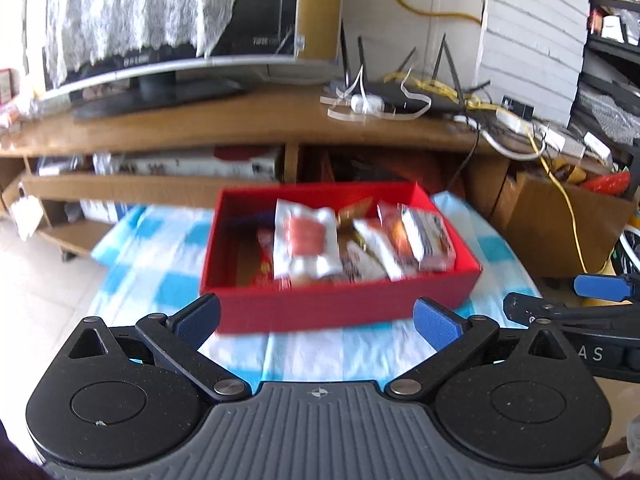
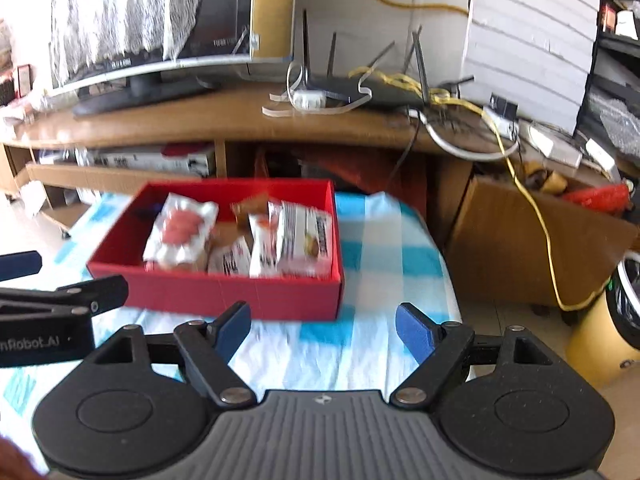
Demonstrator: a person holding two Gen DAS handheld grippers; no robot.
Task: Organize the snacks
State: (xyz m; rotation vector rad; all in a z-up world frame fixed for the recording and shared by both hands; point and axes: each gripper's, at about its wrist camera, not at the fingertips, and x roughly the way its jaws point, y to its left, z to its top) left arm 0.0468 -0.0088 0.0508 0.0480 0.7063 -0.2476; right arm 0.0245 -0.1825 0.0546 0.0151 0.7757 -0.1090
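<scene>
A red box is found on a blue-checked cloth, with snack packets packed toward its right end. Both the left gripper and the right gripper are held short of the box, jaws spread wide, nothing between them. Behind, a wooden stand is noted bearing a monitor, a router and tangled cables; a cardboard carton stands at right.

Snack packets in a box on the cloth-covered desk; behind it, a shelf unit carrying a monitor left, router right.
</scene>
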